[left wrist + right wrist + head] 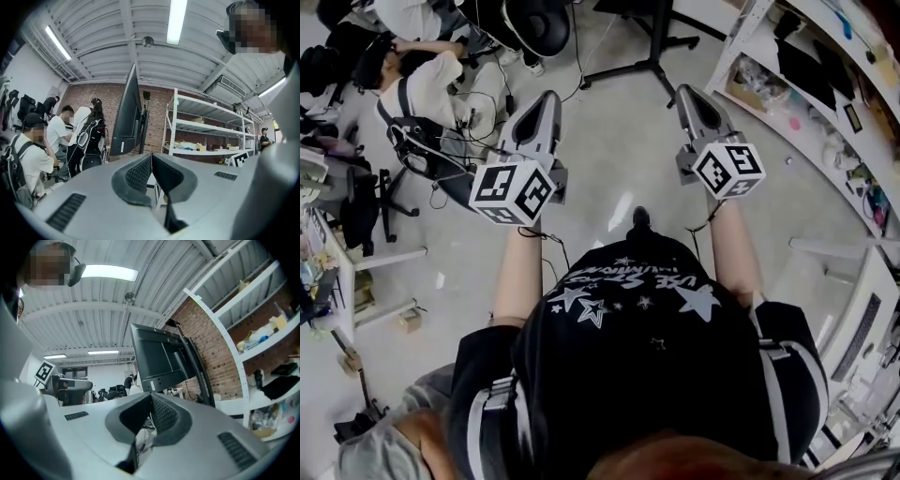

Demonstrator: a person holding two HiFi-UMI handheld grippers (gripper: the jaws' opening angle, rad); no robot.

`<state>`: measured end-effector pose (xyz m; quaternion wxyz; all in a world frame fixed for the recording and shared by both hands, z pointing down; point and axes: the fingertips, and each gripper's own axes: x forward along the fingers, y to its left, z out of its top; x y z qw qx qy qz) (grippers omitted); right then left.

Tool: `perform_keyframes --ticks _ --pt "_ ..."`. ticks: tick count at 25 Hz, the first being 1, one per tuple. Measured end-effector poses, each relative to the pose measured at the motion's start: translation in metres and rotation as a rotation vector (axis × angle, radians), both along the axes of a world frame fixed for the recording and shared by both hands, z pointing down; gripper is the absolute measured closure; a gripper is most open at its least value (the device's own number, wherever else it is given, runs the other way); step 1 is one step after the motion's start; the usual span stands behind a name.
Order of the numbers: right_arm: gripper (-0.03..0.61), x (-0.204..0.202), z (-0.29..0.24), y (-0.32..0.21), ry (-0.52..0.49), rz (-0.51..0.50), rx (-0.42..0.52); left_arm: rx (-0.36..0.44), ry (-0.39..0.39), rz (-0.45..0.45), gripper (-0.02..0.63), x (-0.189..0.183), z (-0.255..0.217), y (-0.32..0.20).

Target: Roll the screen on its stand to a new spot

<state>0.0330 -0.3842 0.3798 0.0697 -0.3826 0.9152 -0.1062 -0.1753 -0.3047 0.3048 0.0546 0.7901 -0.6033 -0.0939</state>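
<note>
The big dark screen [125,117] stands upright on its black wheeled stand ahead of me, edge-on in the left gripper view. The right gripper view shows the screen [158,356] and its stand posts [197,366] from the back. In the head view only the stand's black base legs [649,64] show on the floor at the top. My left gripper [547,97] and right gripper [685,91] are held out side by side short of that base, touching nothing. The left gripper [151,161] is shut with nothing in it, and so is the right gripper [151,405].
White shelving [825,103] full of small items runs along the right. Seated people [422,84] with bags and chairs crowd the left, beside a desk [323,253]. A black office chair [539,23] stands near the stand's base. Cables trail over the pale floor [619,187].
</note>
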Motion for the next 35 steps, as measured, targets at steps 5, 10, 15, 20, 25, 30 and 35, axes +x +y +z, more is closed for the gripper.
perform_keyframes --ticks 5,10,15,20,25,30,35 --pt "0.571 0.008 0.003 -0.042 0.004 -0.029 0.0 0.004 -0.03 -0.046 0.601 0.006 -0.003 -0.038" --pt "0.571 0.015 0.002 -0.078 -0.002 -0.065 -0.003 0.016 -0.031 -0.093 0.601 0.012 -0.007 -0.066" --pt "0.571 0.014 -0.003 -0.103 0.007 -0.111 0.017 0.015 -0.027 -0.128 0.6 0.018 -0.007 -0.085" --pt "0.571 0.011 -0.004 -0.123 0.001 -0.124 0.005 0.024 -0.021 -0.154 0.601 0.009 -0.016 -0.1" --pt "0.571 0.008 0.004 -0.134 0.004 -0.11 -0.011 0.025 -0.019 -0.158 0.6 -0.006 -0.017 -0.12" --pt "0.571 0.004 0.011 -0.155 0.01 -0.077 -0.024 0.024 -0.012 -0.159 0.6 -0.023 -0.011 -0.148" --pt "0.571 -0.008 0.009 -0.192 0.016 -0.038 -0.025 0.057 0.017 -0.18 0.598 -0.055 -0.015 -0.181"
